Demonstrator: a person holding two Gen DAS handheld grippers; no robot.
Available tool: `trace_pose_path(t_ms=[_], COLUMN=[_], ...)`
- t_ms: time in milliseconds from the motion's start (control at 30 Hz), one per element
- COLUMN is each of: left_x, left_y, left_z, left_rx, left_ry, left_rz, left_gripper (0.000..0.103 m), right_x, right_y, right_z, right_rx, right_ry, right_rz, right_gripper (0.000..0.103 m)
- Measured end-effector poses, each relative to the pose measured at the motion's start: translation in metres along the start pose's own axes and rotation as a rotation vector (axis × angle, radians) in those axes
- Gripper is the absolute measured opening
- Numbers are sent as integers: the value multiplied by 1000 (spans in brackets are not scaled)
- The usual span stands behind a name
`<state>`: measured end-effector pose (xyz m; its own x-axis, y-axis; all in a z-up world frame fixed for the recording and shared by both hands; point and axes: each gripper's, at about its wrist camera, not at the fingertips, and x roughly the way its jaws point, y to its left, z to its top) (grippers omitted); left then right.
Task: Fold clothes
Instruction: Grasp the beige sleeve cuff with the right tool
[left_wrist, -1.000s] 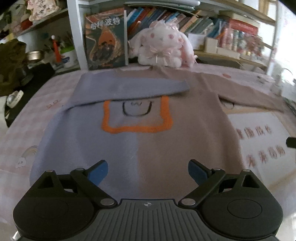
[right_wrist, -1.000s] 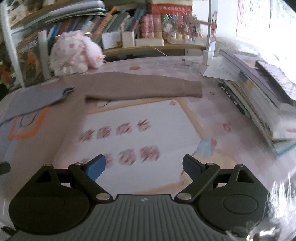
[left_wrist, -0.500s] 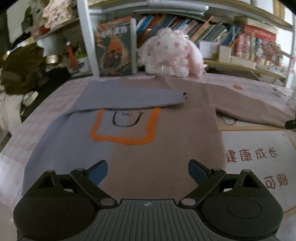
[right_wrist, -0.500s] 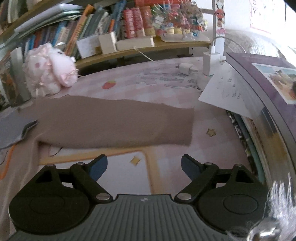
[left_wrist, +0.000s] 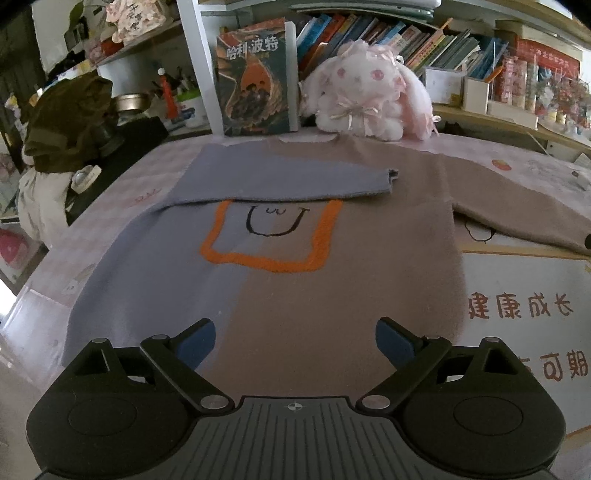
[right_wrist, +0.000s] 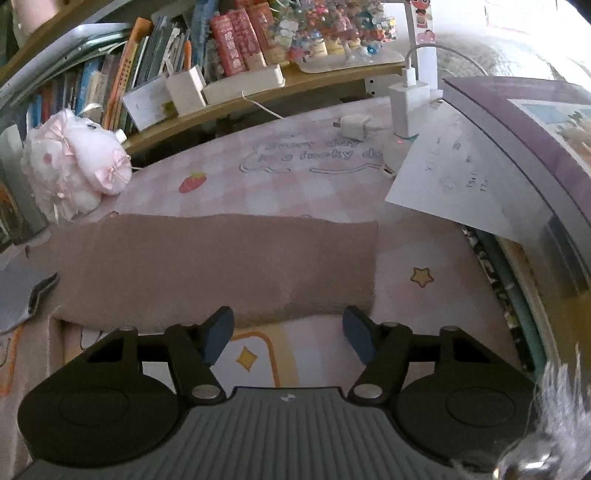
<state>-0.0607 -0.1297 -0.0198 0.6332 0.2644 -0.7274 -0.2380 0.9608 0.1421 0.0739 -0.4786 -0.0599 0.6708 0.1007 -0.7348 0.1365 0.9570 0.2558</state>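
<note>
A grey-blue and brown sweater (left_wrist: 295, 288) with an orange square and a smiley lies flat on the table. Its blue sleeve (left_wrist: 295, 181) is folded across the chest. Its brown sleeve (left_wrist: 517, 210) stretches out to the right and also shows in the right wrist view (right_wrist: 221, 269). My left gripper (left_wrist: 294, 341) is open and empty above the sweater's lower hem. My right gripper (right_wrist: 288, 328) is open and empty, just short of the brown sleeve's near edge by the cuff (right_wrist: 369, 269).
A pink plush rabbit (left_wrist: 365, 99) and an upright book (left_wrist: 255, 77) stand behind the collar. Bookshelves (left_wrist: 443, 48) line the back. Chargers (right_wrist: 406, 99), a paper sheet (right_wrist: 454, 177) and stacked books (right_wrist: 546, 177) sit right of the sleeve. A printed mat (left_wrist: 524, 314) lies under the sweater.
My right gripper has moved forward to the brown sleeve's cuff end. My left gripper has shifted slightly left and stays over the hem. The sweater has not moved.
</note>
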Motion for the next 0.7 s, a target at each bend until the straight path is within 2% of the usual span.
trace_pose_path(t_ms=[200,300,467,700], left_x=[-1,-3,-5,-8], left_y=[-4,-7,-5,-1], left_z=[-2,-3,-4,-5], left_rx=[24,42,46,24], left_ry=[17,15,12,9], left_rz=[-8,-10,-11,2], left_gripper=[96,96,96,96], right_x=[14,20,29,33], right_y=[4,-1,-10,-25], right_z=[12,19,31,35], right_rx=[17,82,202,294], right_ry=[-26,-27,-24,-39], right_rz=[65,79,98,106], right_gripper=[64,57,35,34])
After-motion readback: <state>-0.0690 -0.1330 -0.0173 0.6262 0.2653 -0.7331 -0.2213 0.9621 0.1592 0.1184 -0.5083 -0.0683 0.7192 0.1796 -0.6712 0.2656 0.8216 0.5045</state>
